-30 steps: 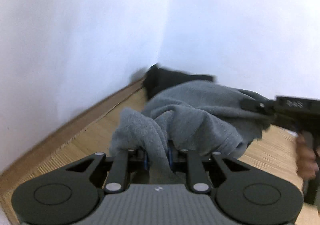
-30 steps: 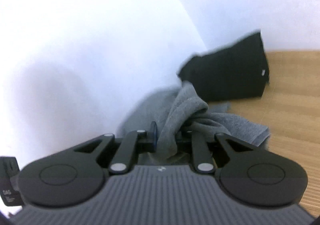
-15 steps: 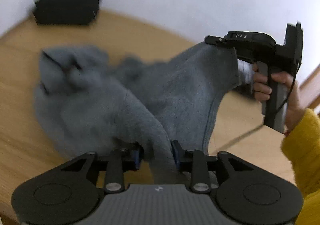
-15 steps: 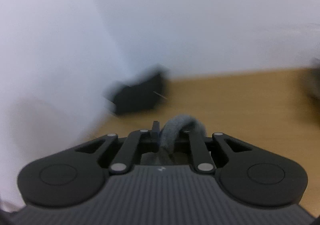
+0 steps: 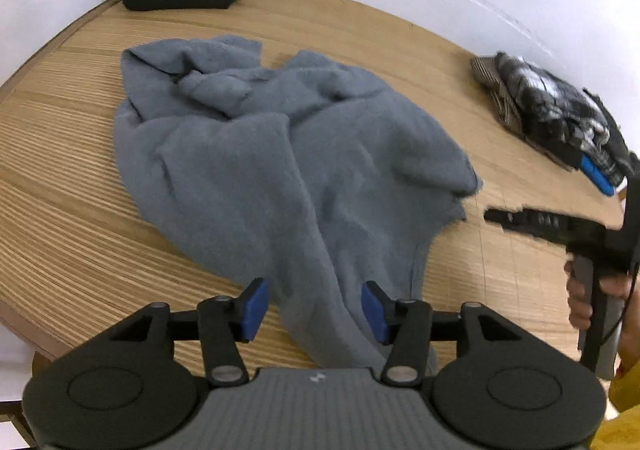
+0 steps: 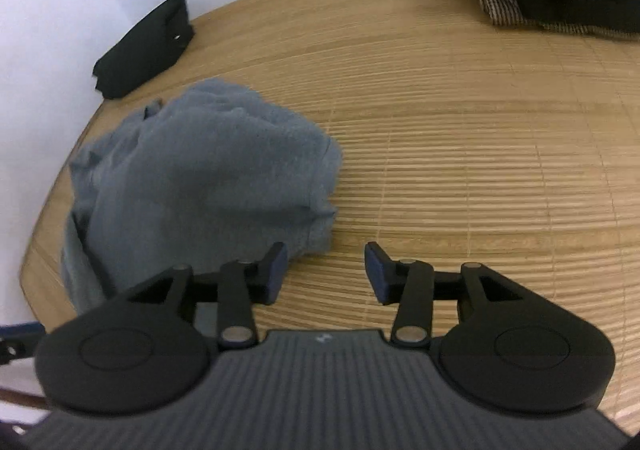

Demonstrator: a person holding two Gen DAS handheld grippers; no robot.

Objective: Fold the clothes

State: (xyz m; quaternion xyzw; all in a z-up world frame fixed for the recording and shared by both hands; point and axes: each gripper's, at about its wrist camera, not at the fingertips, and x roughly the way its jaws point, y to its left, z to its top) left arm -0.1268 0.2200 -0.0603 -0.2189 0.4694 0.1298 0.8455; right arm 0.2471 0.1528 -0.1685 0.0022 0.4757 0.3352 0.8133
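Your left gripper (image 5: 314, 304) jaws have just opened; the grey garment (image 5: 280, 154), crumpled mid-frame on the table (image 5: 60, 210), lies loose between them. Your right gripper (image 6: 326, 274) likewise has just opened, holding nothing.

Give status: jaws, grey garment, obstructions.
Left gripper jaws just opened, cloth lying loose between. Right gripper jaws just opened, empty. Grey garment crumpled on table. Nothing in the way.
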